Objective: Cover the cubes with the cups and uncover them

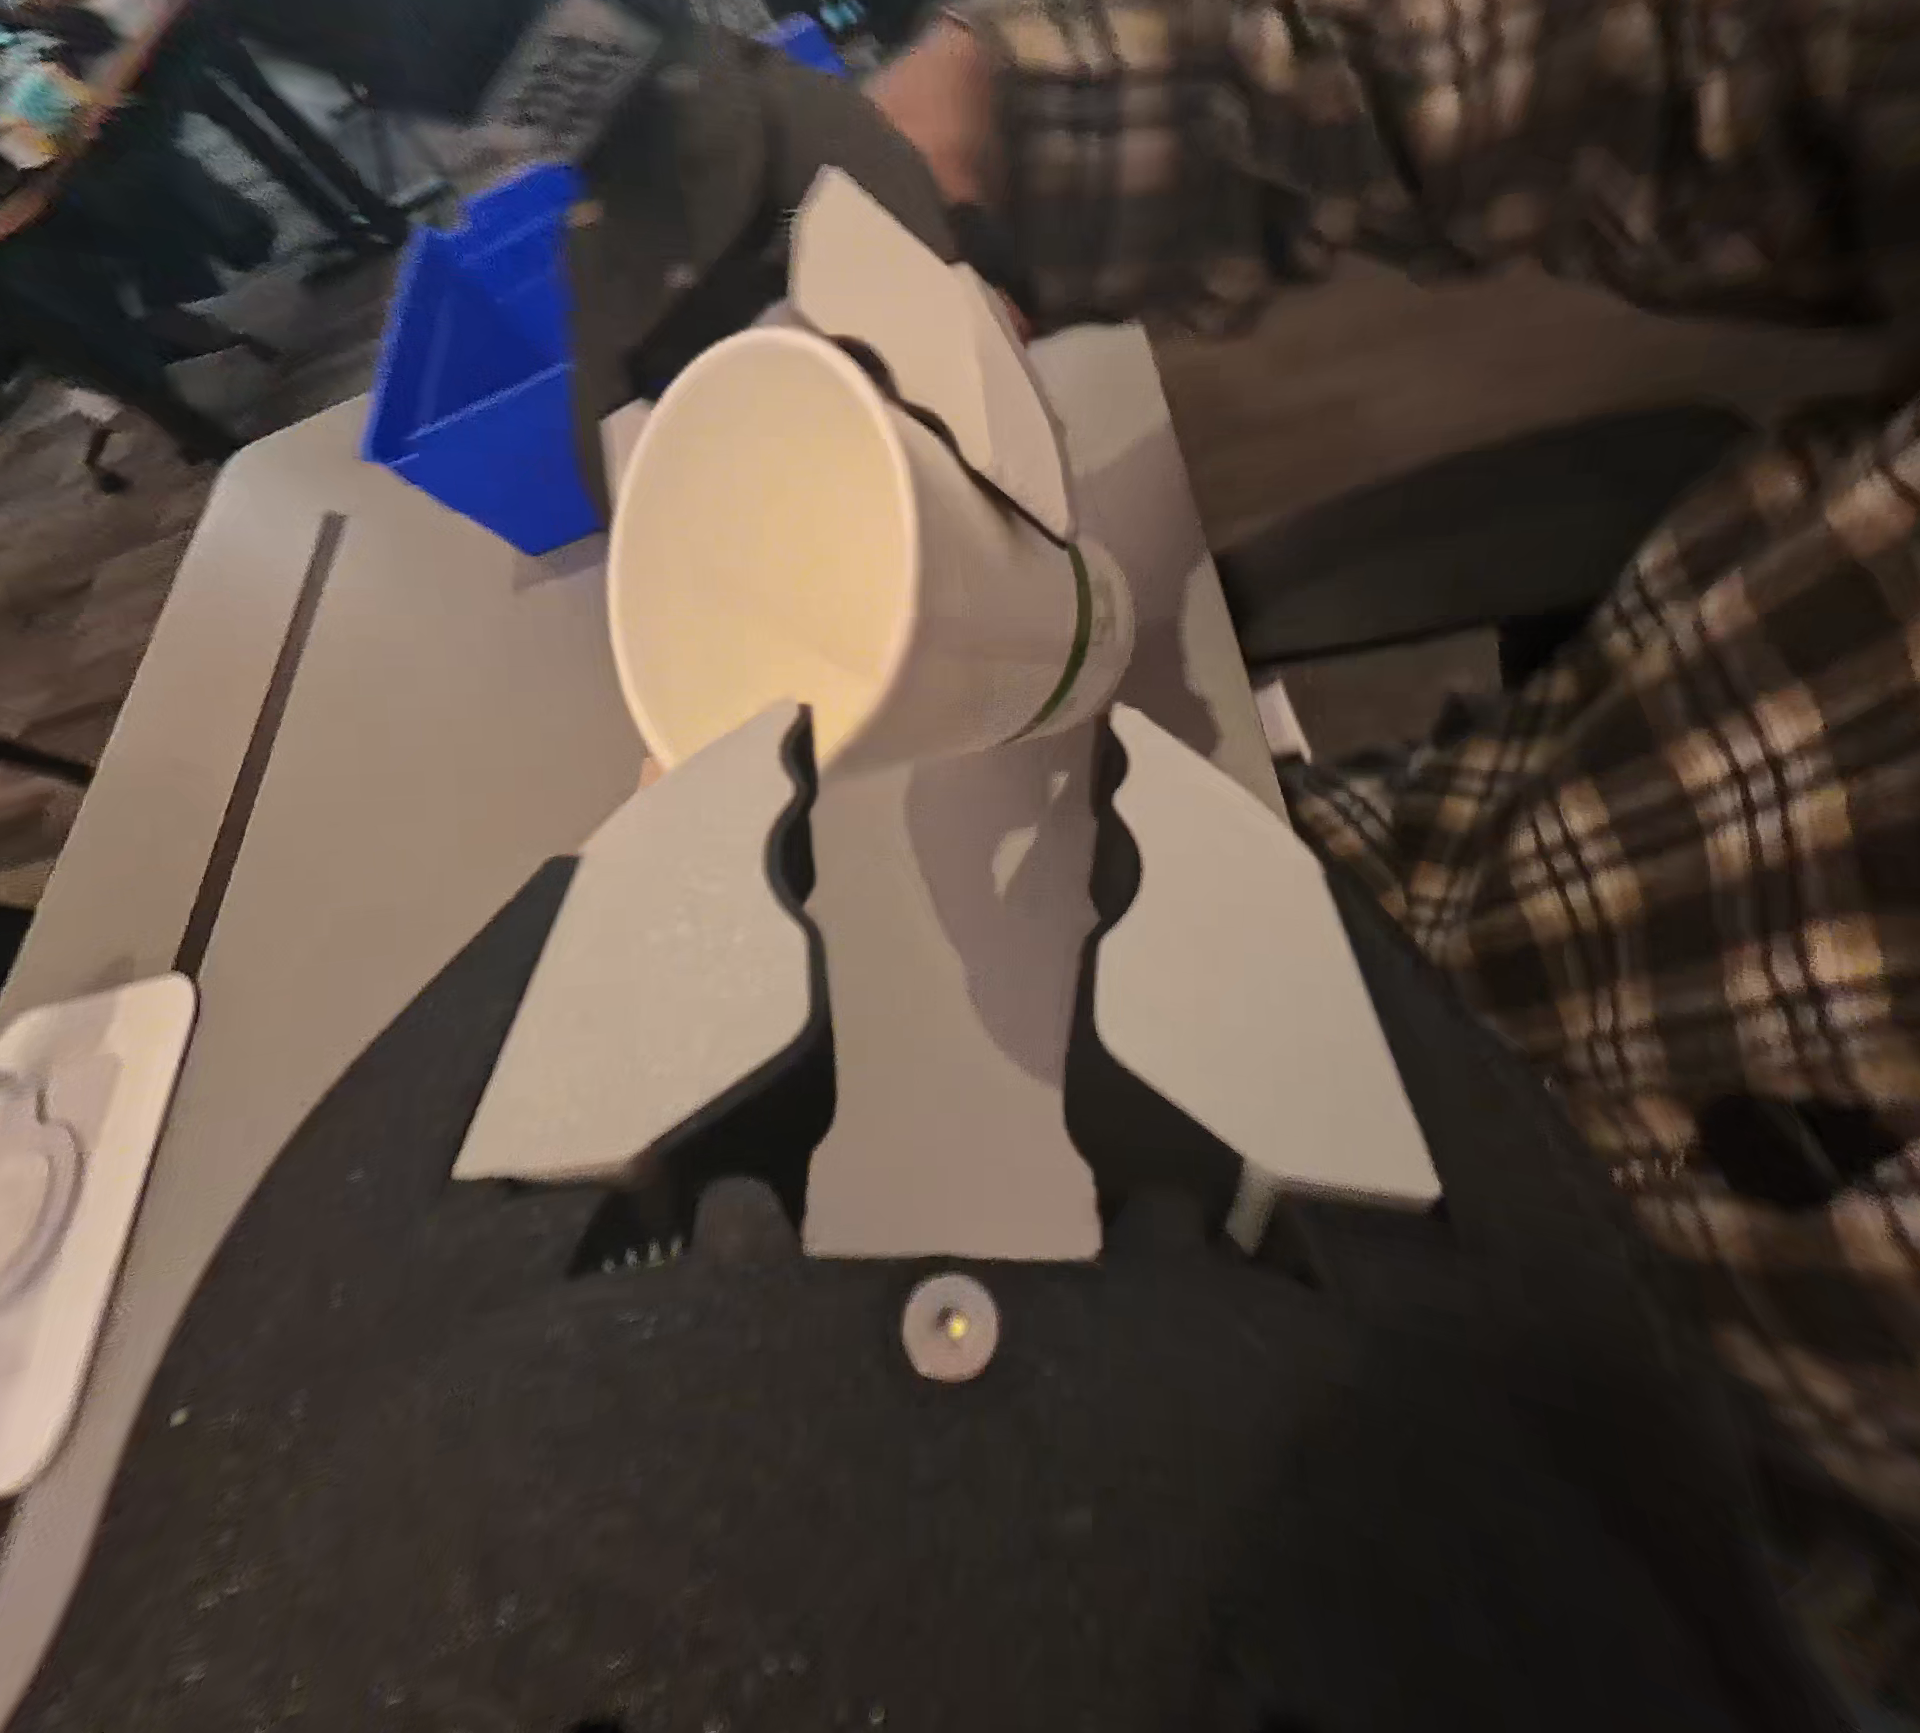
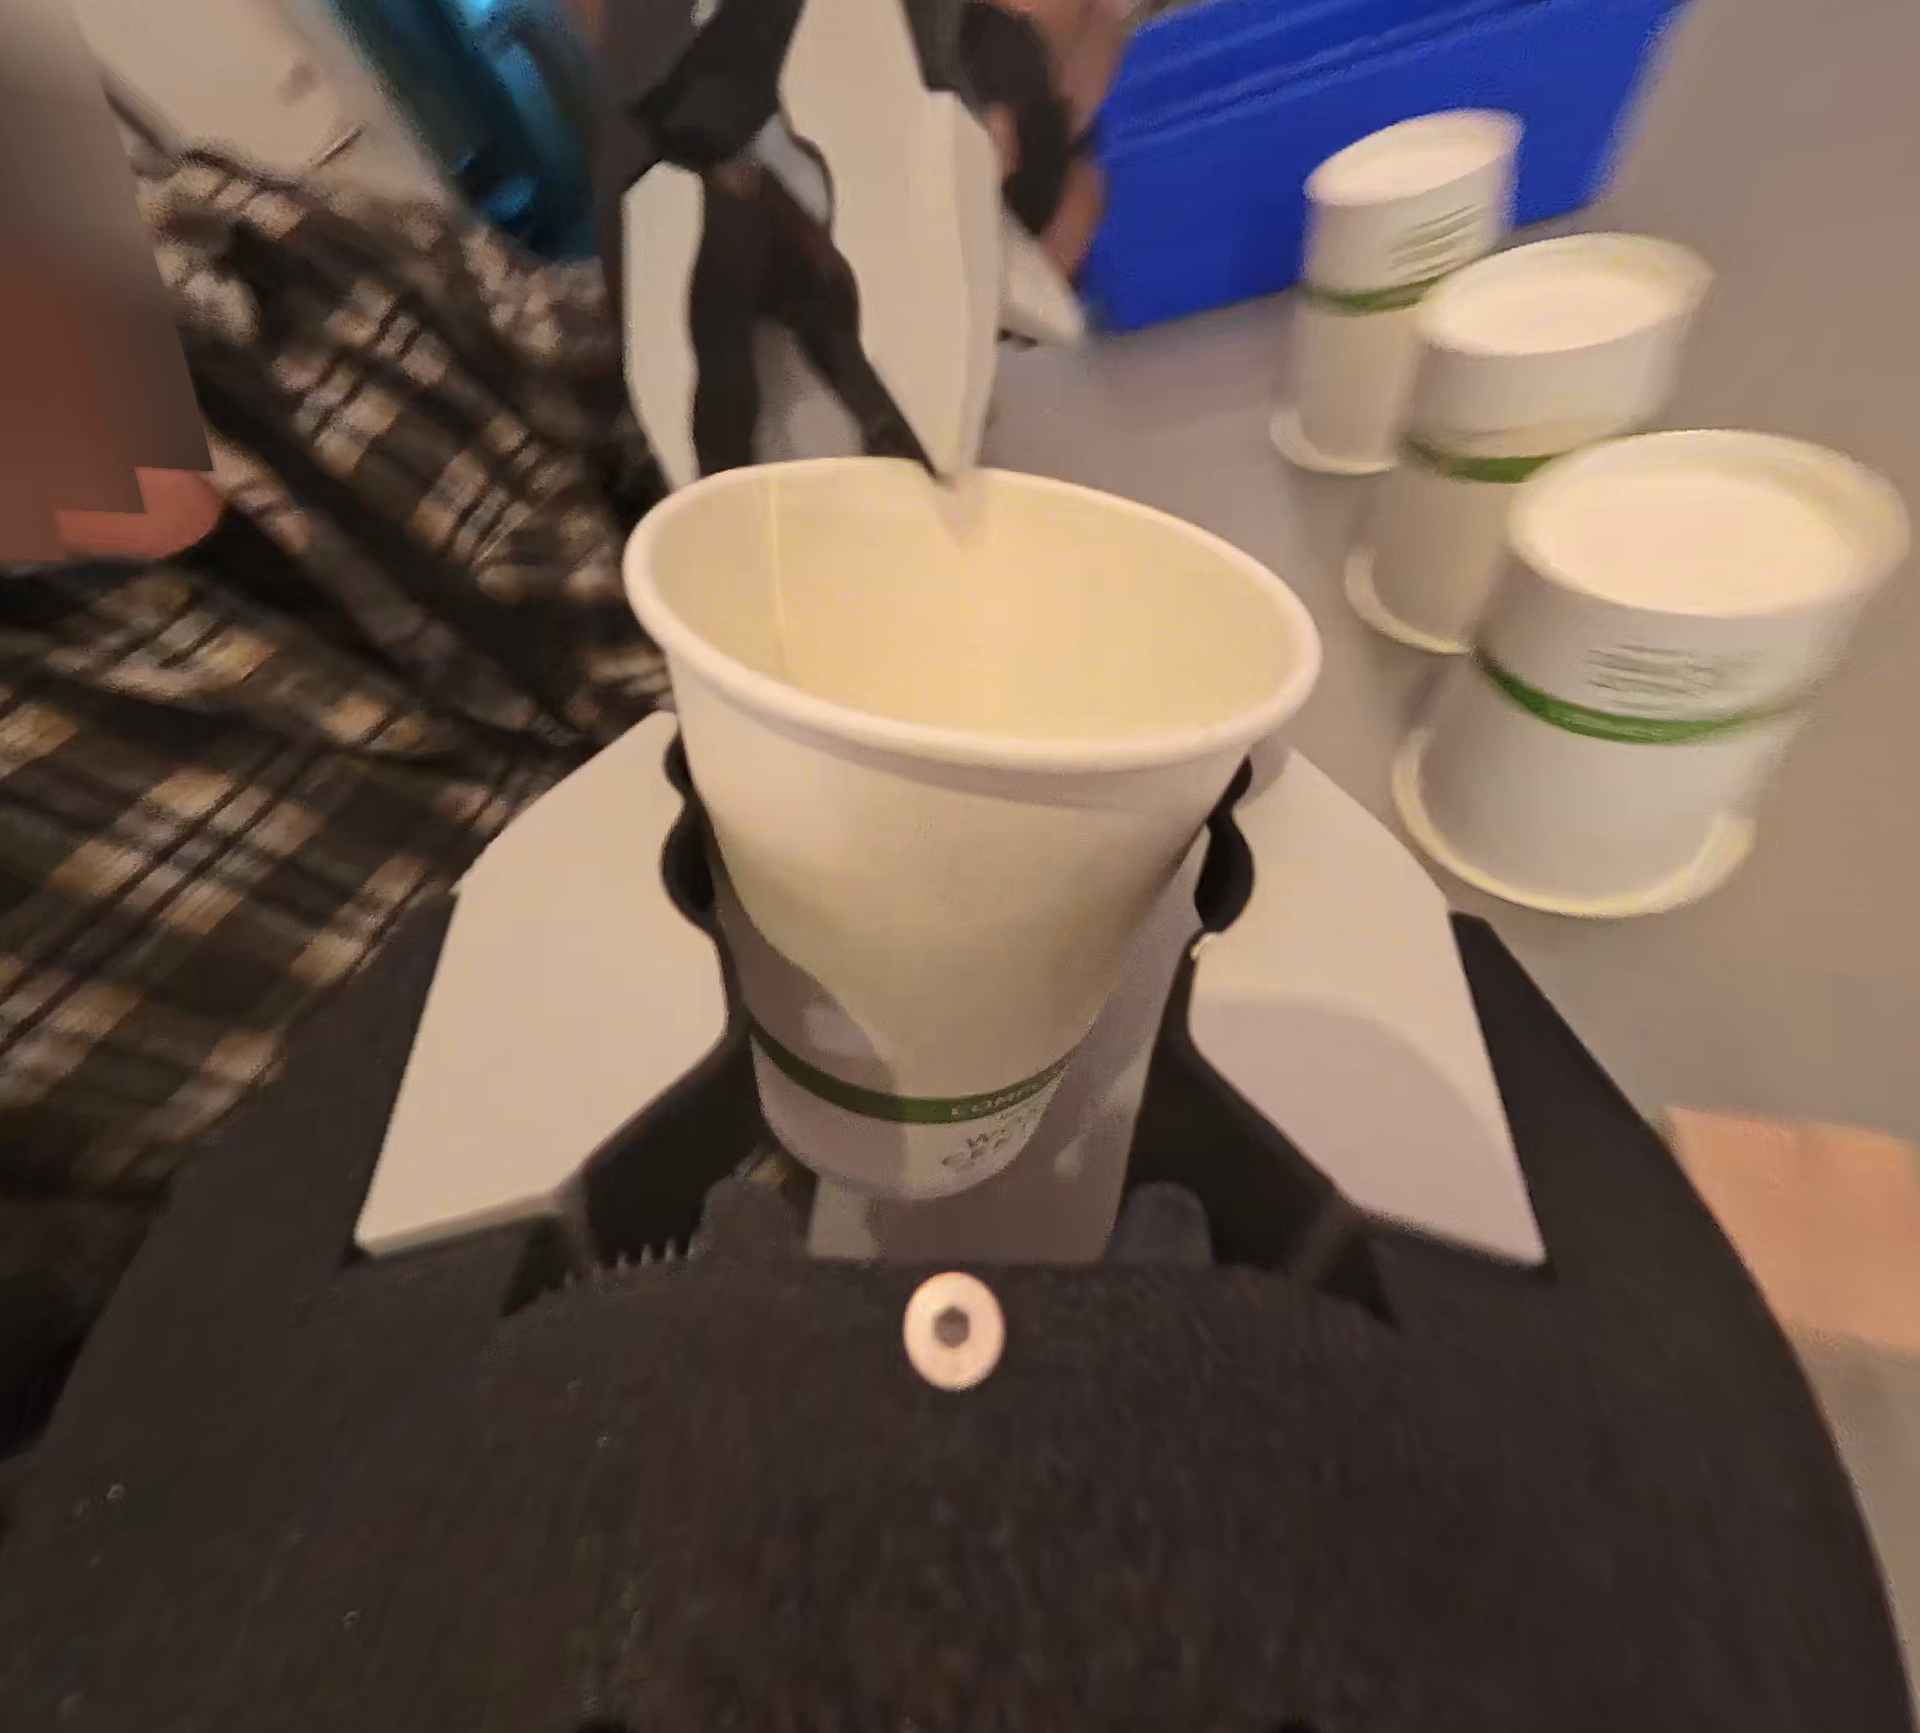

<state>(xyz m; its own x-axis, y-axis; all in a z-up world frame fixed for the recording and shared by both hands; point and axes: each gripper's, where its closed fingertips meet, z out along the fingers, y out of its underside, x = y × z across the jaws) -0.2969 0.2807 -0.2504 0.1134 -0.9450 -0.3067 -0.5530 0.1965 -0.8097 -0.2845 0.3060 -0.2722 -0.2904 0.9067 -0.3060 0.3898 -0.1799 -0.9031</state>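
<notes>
Meanwhile the grey worktop point(image 2: 1766, 125) carries three upturned cups point(image 2: 1621, 675) at the right of the right wrist view, in front of a blue bin point(image 2: 1351, 83); any cubes beneath them are hidden. At frame centre the paper cup point(image 2: 966, 748) is clamped low on its body by the right gripper point(image 2: 956, 842), mouth facing away along the fingers. The left gripper point(image 1: 956, 769), fingers apart and empty, sits just beside the rim.
</notes>
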